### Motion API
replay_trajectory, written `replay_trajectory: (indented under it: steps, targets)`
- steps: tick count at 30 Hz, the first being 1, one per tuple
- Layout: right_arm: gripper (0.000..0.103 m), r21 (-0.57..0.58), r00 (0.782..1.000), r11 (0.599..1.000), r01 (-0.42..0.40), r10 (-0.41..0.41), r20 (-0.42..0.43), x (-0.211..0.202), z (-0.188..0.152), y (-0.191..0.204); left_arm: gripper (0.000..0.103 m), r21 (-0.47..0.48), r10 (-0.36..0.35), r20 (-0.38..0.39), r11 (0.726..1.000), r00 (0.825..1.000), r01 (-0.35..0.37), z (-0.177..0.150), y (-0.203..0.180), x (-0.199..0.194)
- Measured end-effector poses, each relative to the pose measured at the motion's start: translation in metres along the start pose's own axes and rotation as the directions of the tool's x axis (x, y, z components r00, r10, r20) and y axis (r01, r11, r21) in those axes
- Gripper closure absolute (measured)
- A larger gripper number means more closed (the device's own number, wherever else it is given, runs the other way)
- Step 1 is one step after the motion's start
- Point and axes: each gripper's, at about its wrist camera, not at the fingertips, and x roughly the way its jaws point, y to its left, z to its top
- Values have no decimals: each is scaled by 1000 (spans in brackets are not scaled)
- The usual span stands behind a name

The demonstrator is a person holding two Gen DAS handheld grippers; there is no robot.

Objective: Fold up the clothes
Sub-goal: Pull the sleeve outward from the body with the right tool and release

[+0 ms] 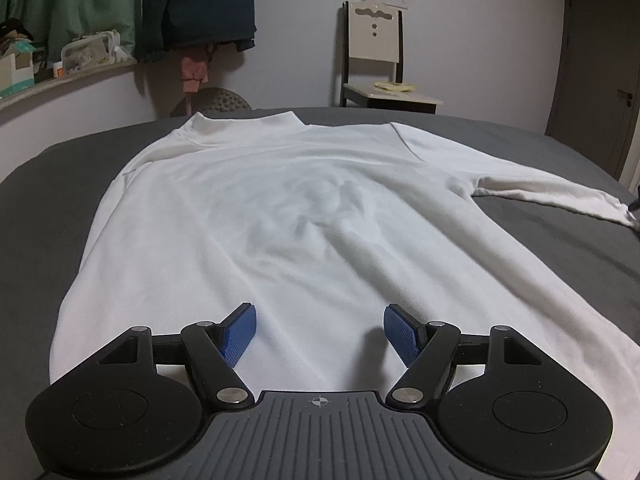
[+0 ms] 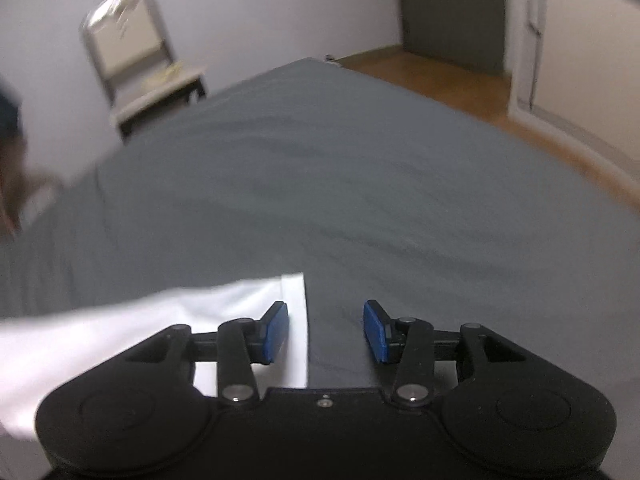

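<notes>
A white long-sleeved cotton sweatshirt [image 1: 304,216] lies spread flat on a bed covered with a dark grey sheet [image 1: 40,216], its collar toward the far edge of the bed and its hem toward the near edge, with soft creases across the middle of the body. One sleeve [image 1: 560,192] stretches out over the grey sheet toward the right edge of the bed, and its cuff lies near that edge. The left gripper [image 1: 320,332], black with blue ribbed pads, hovers over the hem region of the sweatshirt with its jaws spread wide and nothing between them. In the blurred right wrist view, the right gripper [image 2: 325,330] sits over the white ribbed cuff [image 2: 296,312] of the sleeve, its jaws also spread apart; the left pad [image 2: 276,332] overlaps the cuff while the right pad is over bare grey sheet, and whether either pad touches the cloth cannot be told. Beyond the far edge of the bed, a cream-backed wooden chair with a dark frame [image 1: 376,56] stands against the pale wall. A dark teal jacket [image 1: 204,8] hangs on the wall to the left.
</notes>
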Motion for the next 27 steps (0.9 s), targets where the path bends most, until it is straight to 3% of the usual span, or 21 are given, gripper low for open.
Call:
replay_trajectory:
  steps: [2,4,5,7,10,13,16,18,19,20,21,22,24,26,27]
  targets:
    - [62,95,997,992,-79,79,-4,8,0,-11,31,4,3,-3,1000,1000,-3,-1,0,1]
    - [92,84,996,993,-83,85,-16,14,0,-8,31,12,7,-6,1000,1000,-7,-1,0,2]
    - [99,79,996,993,-85,87,-22,17,0,-7,31,17,8,-7,1000,1000,-8,-2,0,2]
    - [99,40,995,995,-97,98,-22,17,2,0,31,25,10,-6,1000,1000,-9,-3,-1,3]
    - [99,27,993,997,-78,75,92,-5,9,1,31,28,9,-5,1000,1000,-9,-3,-1,3]
    - [100,-21,990,1000,18,-15,142,-7,18,7,31,24,6,-4,1000,1000,-6,-3,-1,3]
    - [99,-51,996,997,64,-61,63,13,14,14,31,21,4,-5,1000,1000,-4,-3,0,2]
    - [93,-74,995,993,94,-94,14,26,11,20,31,20,3,-6,1000,1000,-2,-3,1,2]
    - [88,-94,992,987,128,-126,31,26,10,30,31,19,2,-6,1000,1000,-2,-3,2,2]
    - [73,-114,986,980,163,-158,49,26,9,40,31,20,3,-7,1000,1000,-3,-3,2,2]
    - [66,-134,980,972,195,-188,69,25,9,50,31,21,4,-7,1000,1000,-4,-3,1,2]
    - [66,-175,975,962,211,-193,114,19,7,61,31,21,5,-7,1000,1000,-4,-3,1,2]
    - [66,-290,975,942,171,-119,189,5,6,97,31,21,5,-6,1000,1000,-4,-3,2,3]
    - [66,-400,983,917,3,71,168,-10,3,145,31,16,4,-5,1000,1000,-4,-3,1,2]
    - [66,-446,975,889,-100,177,135,-17,0,171,31,12,4,-5,1000,1000,-3,-2,2,3]
